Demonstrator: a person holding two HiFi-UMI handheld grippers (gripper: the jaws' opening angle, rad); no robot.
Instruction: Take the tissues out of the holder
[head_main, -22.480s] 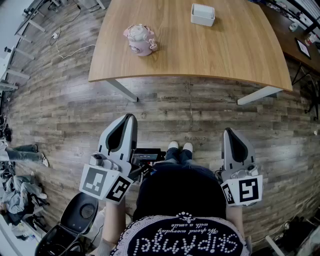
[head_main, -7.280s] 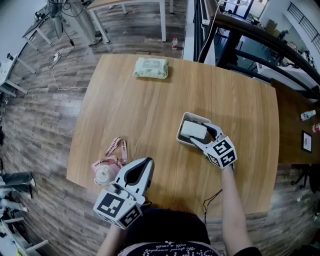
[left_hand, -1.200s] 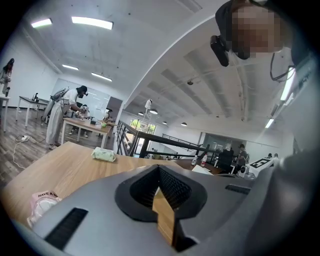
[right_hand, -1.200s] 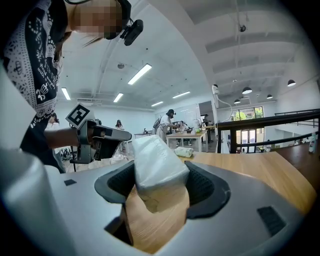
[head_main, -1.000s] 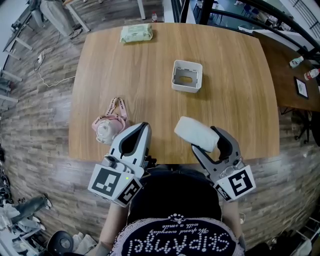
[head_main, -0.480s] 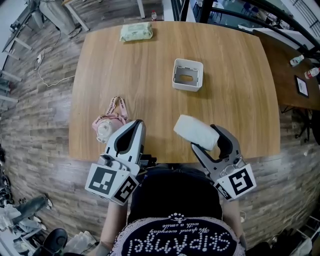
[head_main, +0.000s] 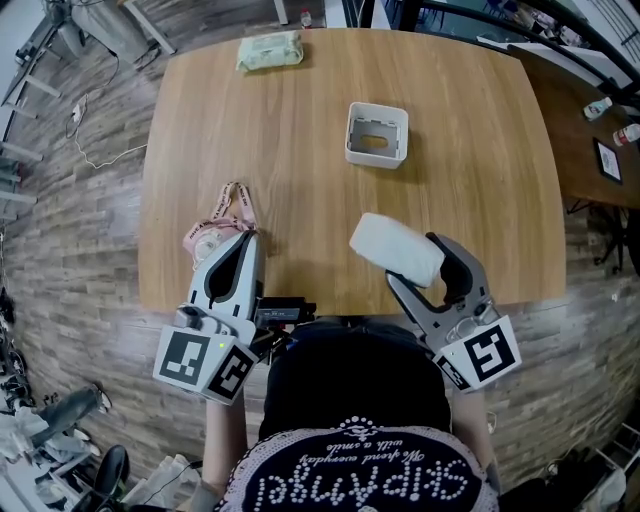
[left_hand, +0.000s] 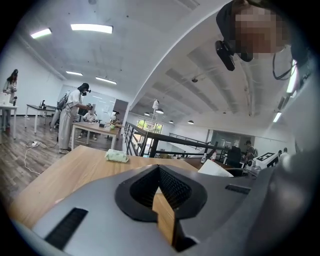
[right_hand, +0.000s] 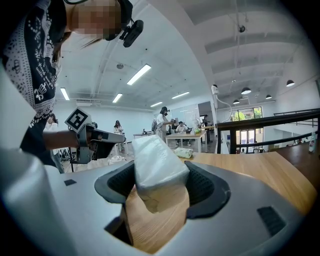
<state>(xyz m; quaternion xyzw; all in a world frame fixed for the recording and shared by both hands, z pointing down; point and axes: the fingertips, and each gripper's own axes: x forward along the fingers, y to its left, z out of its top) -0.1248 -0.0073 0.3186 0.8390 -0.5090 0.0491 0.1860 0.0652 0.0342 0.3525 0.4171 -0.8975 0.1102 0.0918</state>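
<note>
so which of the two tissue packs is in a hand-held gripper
The white tissue pack, clamped in the right hand-held gripper; the pale green pack lies at the wooden table's far edge.

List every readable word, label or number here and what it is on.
"skipAmge!", roughly, upside down: shirt.
Script above it: too small to read.
Green pack: print too small.
Tissue pack in right tool: no print seen.
Left tool, right tool: square markers, no words.

One holder (head_main: 376, 133) mid-tabletop (head_main: 300, 160), nearer the far edge. One pack of tissues (head_main: 392, 248) over the near edge. One green packet (head_main: 269, 50) at the far left corner, one pink strapped item (head_main: 212, 235) by the near left corner — and two grippers: left gripper (head_main: 243, 245), right gripper (head_main: 418, 262).
</note>
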